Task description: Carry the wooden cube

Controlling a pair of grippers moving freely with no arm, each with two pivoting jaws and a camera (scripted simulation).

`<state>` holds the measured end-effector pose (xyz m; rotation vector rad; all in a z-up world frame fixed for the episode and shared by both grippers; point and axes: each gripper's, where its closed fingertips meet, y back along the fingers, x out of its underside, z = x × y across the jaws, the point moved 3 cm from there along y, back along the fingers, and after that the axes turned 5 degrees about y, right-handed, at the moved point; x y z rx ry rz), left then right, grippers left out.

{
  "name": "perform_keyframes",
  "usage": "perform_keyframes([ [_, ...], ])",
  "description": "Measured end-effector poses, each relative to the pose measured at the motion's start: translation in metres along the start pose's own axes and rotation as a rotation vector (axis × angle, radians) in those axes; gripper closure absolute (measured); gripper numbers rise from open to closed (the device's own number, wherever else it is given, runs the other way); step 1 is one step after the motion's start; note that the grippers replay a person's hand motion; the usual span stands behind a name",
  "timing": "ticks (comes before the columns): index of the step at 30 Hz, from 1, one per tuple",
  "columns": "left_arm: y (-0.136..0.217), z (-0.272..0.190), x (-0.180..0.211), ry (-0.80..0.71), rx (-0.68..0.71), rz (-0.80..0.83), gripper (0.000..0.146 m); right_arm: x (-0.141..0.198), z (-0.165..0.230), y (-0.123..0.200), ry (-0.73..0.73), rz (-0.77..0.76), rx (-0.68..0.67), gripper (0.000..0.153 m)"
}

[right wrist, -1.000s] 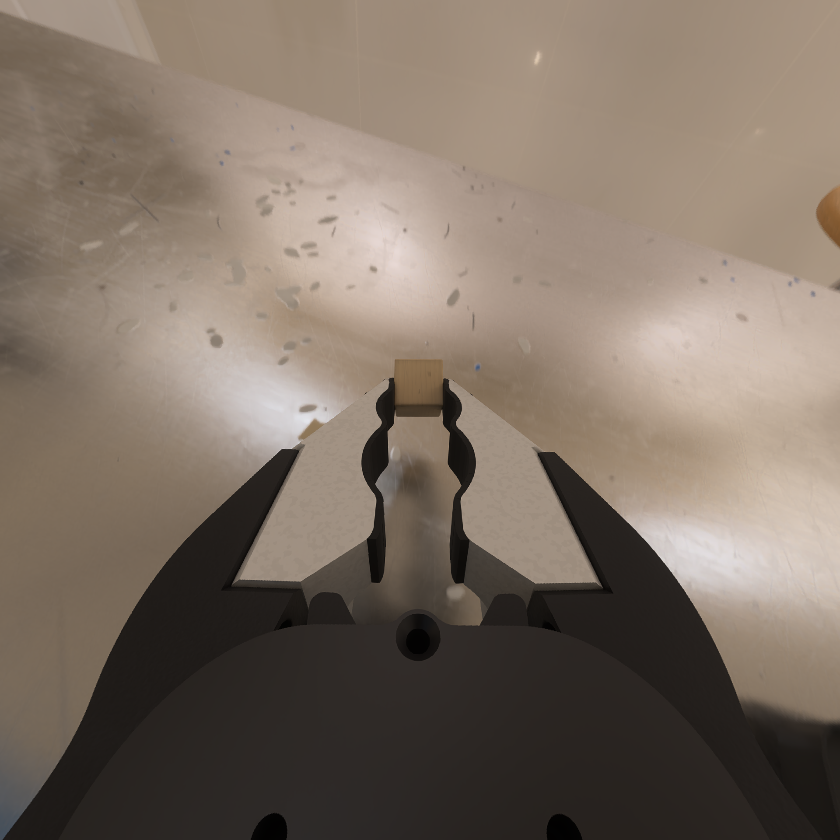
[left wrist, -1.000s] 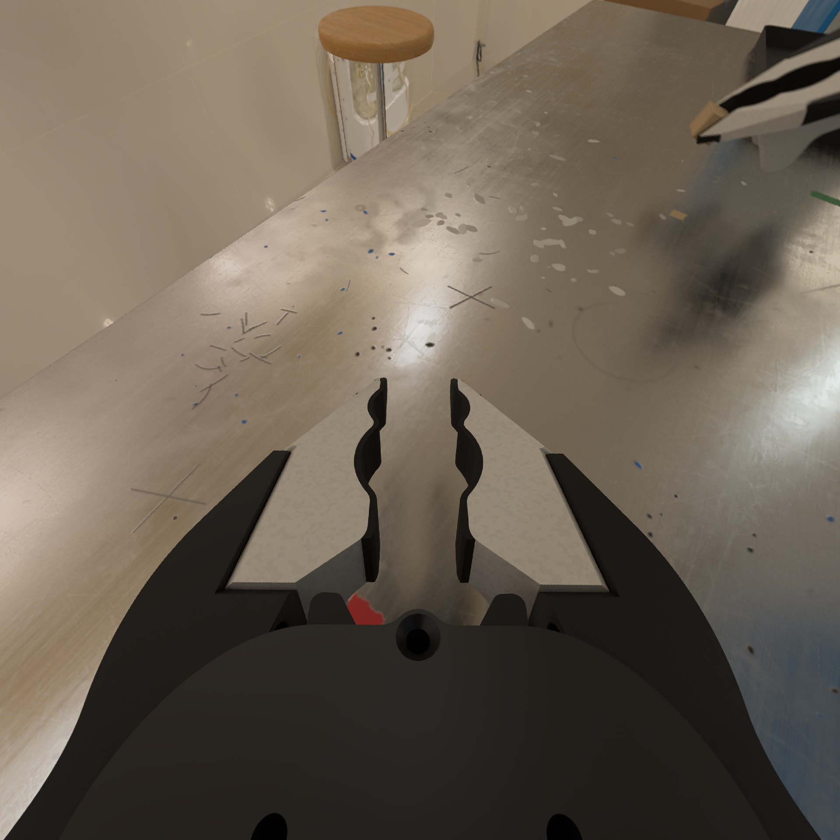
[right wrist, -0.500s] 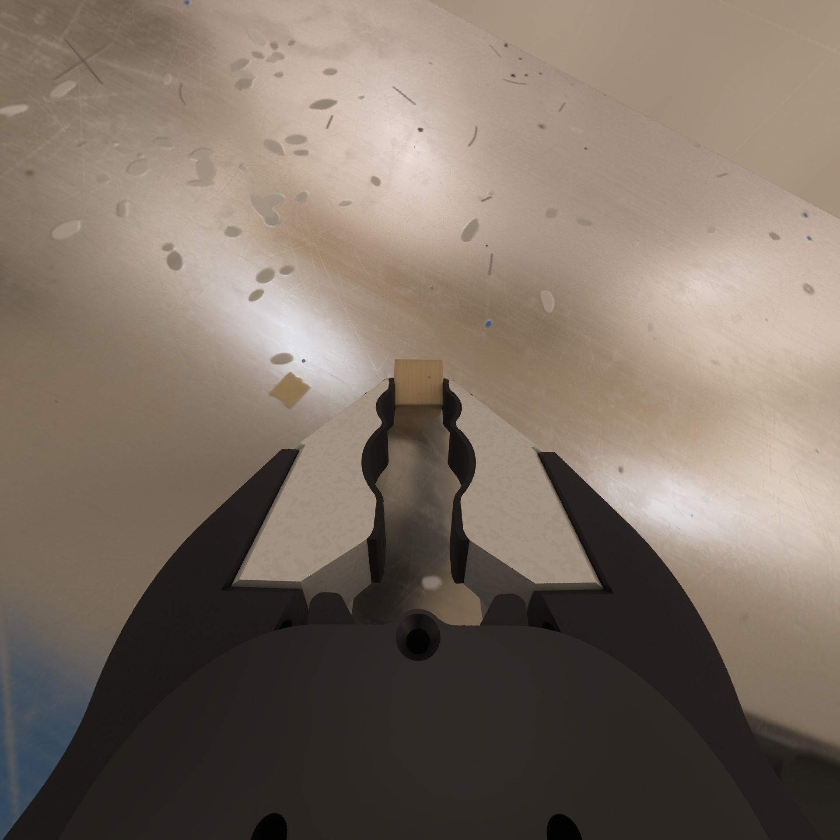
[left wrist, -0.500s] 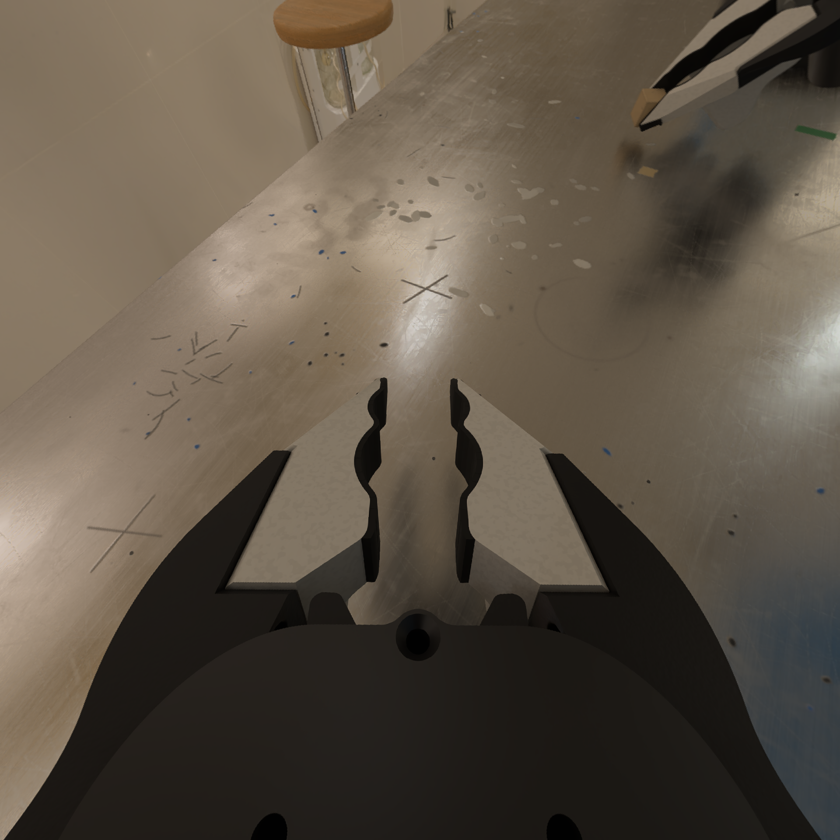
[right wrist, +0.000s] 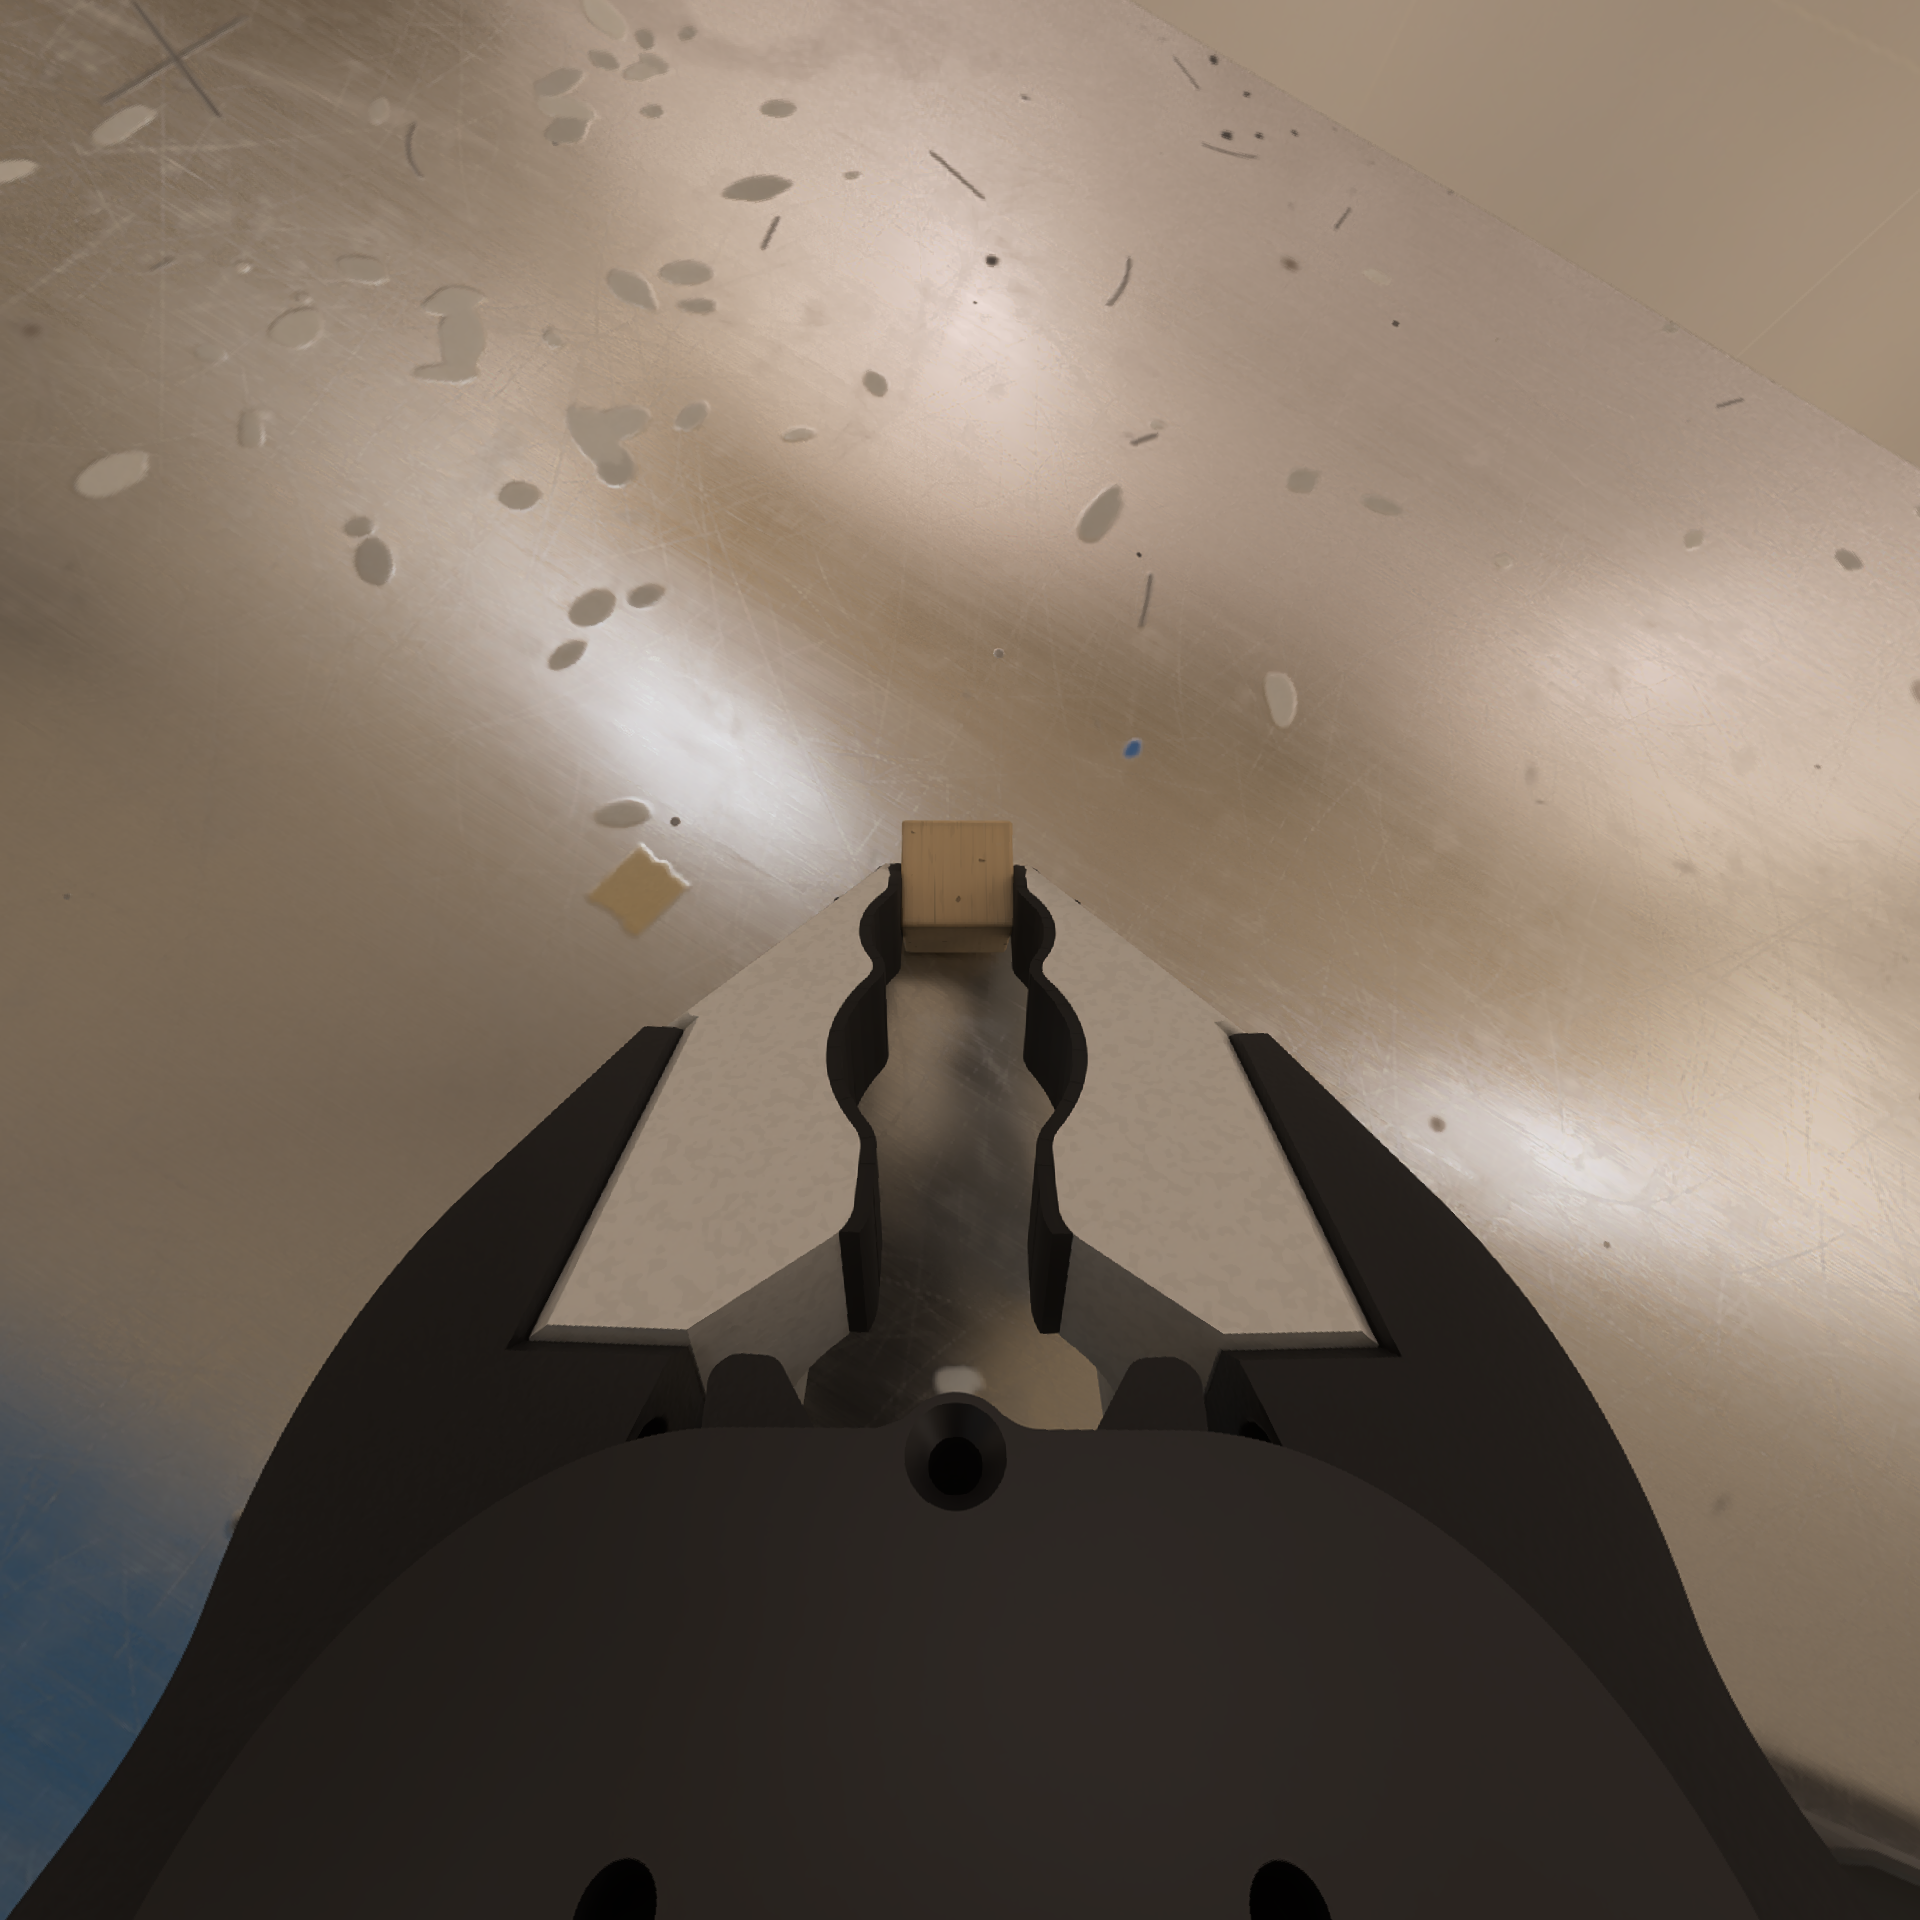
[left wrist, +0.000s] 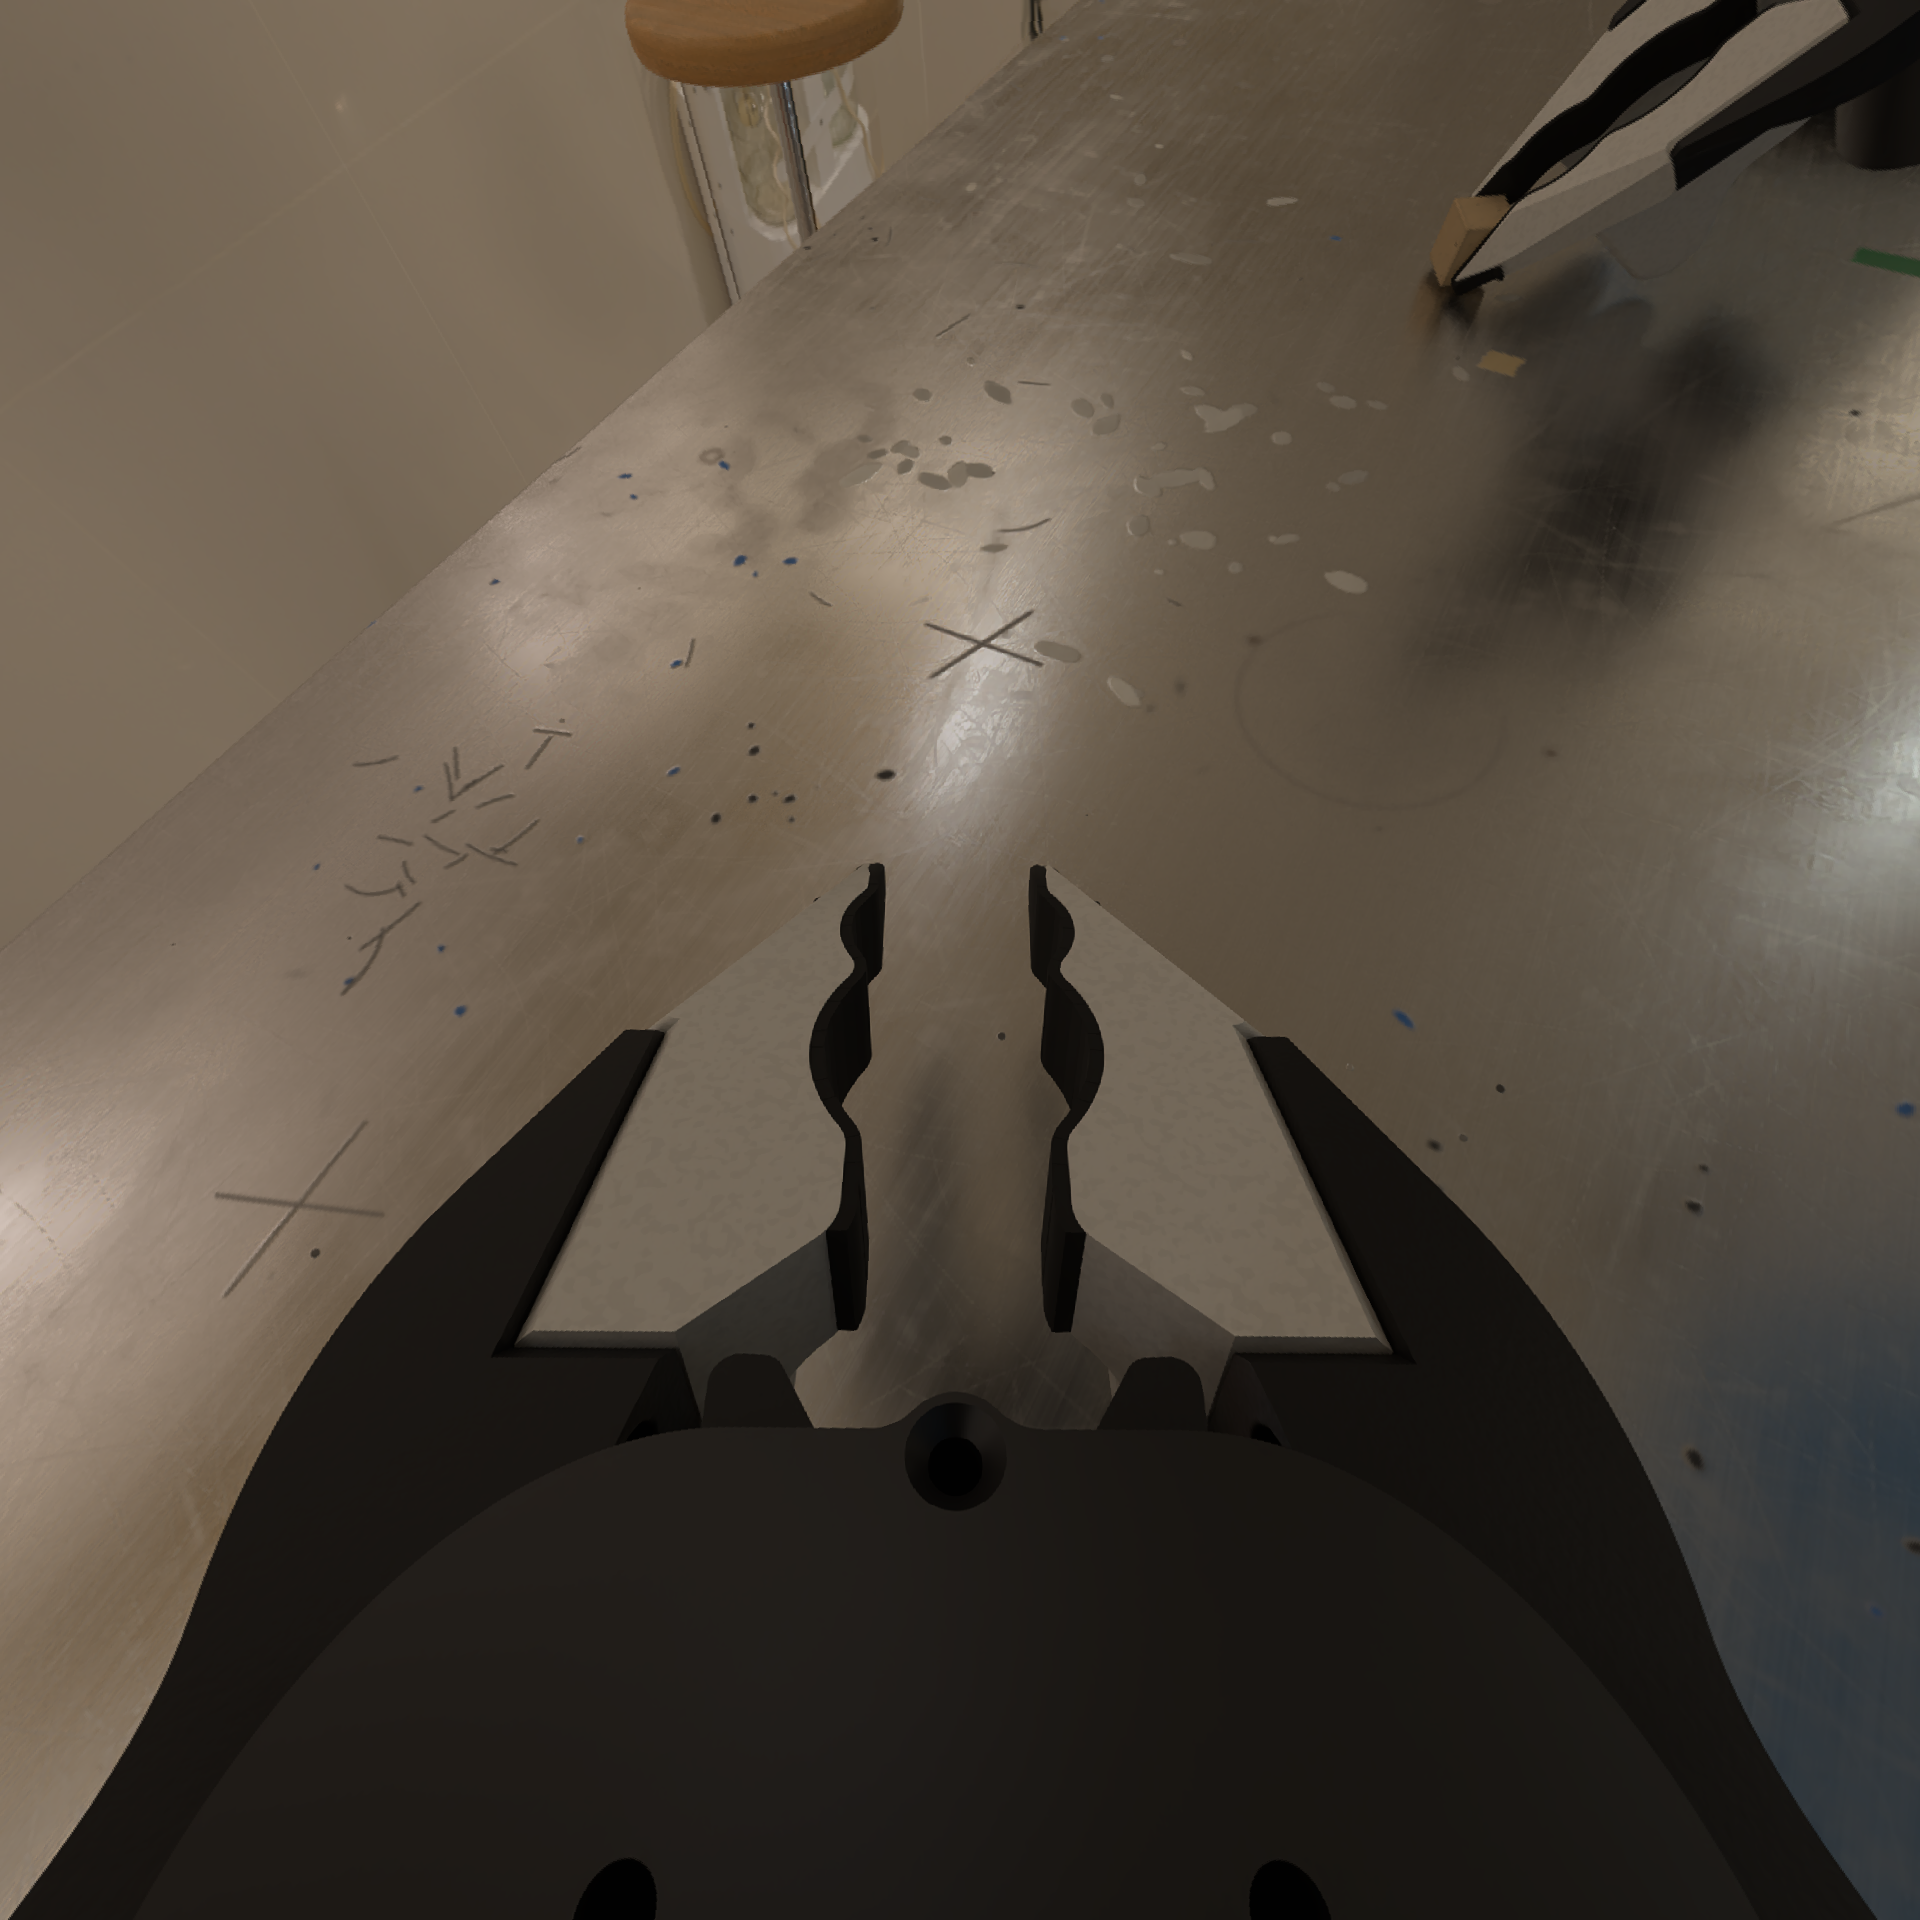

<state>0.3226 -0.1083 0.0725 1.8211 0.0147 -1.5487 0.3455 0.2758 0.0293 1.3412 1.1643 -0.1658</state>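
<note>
The small pale wooden cube [right wrist: 956, 873] is pinched between the tips of my right gripper [right wrist: 956, 896], just at or just above the scratched metal table [right wrist: 1351, 727]. In the left wrist view the same cube [left wrist: 1463, 241] shows at the far upper right, at the tip of the right gripper [left wrist: 1481, 255], which slants down to the table. My left gripper [left wrist: 956, 883] is open and empty, hovering over the table's near part.
A glass jar with a round wooden lid [left wrist: 764, 62] stands beyond the table's far left edge. A small tan scrap [right wrist: 637, 888] lies on the table left of the cube, also seen in the left wrist view [left wrist: 1499, 363]. A green strip [left wrist: 1886, 257] lies at far right.
The right gripper has come down with the cube, from well above the table to its surface. The left gripper has drifted a little; its jaws stay open.
</note>
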Motion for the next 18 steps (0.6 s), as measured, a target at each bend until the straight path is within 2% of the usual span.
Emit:
perform_keyframes([
  [4, 0.000, -0.001, 0.000, 0.002, 0.006, -0.002, 0.119, -0.001, 0.002, 0.000, 0.012, -0.005, 0.003, 0.133],
  [7, -0.001, -0.002, 0.000, -0.006, 0.003, 0.002, 0.119, -0.019, 0.018, 0.006, 0.029, -0.068, -0.020, 0.133],
  [11, -0.001, -0.005, -0.001, -0.013, 0.005, 0.000, 0.119, -0.061, 0.088, 0.010, 0.142, -0.170, -0.229, 0.133],
  [12, -0.001, -0.005, -0.001, -0.016, 0.006, -0.001, 0.119, -0.065, 0.104, 0.005, 0.171, -0.155, -0.259, 0.133],
  [14, -0.001, -0.007, -0.001, -0.018, 0.009, -0.002, 0.119, -0.071, 0.124, -0.007, 0.209, -0.097, -0.225, 0.133],
  [18, 0.000, -0.011, -0.003, -0.029, 0.016, -0.006, 0.119, -0.081, 0.161, -0.013, 0.220, -0.096, -0.357, 0.133],
])
